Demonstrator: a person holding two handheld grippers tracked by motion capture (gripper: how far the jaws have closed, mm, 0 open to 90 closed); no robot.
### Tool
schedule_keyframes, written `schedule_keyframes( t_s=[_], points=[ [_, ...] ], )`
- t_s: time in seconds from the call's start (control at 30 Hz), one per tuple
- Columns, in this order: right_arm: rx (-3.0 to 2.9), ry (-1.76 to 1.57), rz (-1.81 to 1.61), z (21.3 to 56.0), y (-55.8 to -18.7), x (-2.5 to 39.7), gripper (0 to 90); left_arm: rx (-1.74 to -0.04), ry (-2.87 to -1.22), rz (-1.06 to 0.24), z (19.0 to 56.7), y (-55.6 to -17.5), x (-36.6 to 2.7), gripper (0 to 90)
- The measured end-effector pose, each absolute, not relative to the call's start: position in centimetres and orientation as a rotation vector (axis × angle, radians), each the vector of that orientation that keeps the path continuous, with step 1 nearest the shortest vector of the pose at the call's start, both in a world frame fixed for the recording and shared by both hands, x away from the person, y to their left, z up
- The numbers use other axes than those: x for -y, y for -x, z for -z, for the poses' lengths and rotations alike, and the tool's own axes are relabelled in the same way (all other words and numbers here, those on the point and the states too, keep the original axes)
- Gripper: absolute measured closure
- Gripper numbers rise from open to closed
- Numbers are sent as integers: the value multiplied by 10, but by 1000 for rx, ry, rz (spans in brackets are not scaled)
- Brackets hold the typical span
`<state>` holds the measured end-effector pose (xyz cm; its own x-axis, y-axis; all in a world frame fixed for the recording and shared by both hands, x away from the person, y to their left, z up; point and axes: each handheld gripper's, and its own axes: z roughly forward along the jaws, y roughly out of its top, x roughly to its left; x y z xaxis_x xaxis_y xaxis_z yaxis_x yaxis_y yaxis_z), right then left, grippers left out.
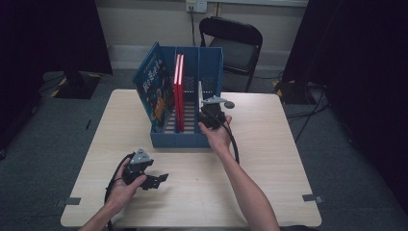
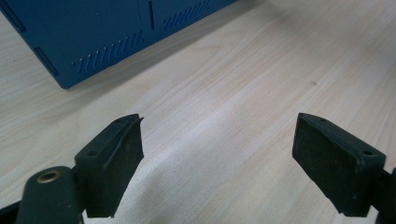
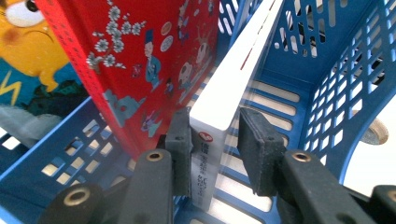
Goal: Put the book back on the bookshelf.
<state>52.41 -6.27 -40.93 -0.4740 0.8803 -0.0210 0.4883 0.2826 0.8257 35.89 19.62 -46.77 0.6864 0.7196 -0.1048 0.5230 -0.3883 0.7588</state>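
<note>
White and thin, the book (image 3: 219, 112) is stood in the right compartment of the blue rack (image 1: 178, 139), at 12 o'clock on the table (image 1: 269, 159). It is pinched, or nearly, by the right gripper (image 3: 215, 144); its placing seems in hand, so release is probably needed next. The left gripper (image 2: 217, 154) is held spread at 7 o'clock.

The file rack (image 1: 178, 139) is blue with slotted walls. In it stand a blue book (image 1: 154, 89) with an orange cartoon figure, a red book (image 3: 140, 60) patterned with small figures and white blossoms, and a white book (image 3: 219, 98) with a red mark on its spine. The table (image 1: 269, 159) is pale wood grain. Both grippers are black.
</note>
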Motion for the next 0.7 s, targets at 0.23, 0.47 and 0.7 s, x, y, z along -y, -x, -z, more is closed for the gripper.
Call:
schedule_keyframes(
  t_s=[0.23, 0.47, 0.7],
  points=[
    [-2081, -1230, -1066, 409, -530, 59, 664, -937, -2085, -317, 466, -357, -196, 161],
    [-2096, -1220, -1055, 409, -532, 59, 658, -941, -2088, -316, 465, -357, -197, 161],
    [-2103, -1213, -1063, 410, -532, 60, 650, -939, -2090, -317, 465, -357, -197, 161]
  ],
)
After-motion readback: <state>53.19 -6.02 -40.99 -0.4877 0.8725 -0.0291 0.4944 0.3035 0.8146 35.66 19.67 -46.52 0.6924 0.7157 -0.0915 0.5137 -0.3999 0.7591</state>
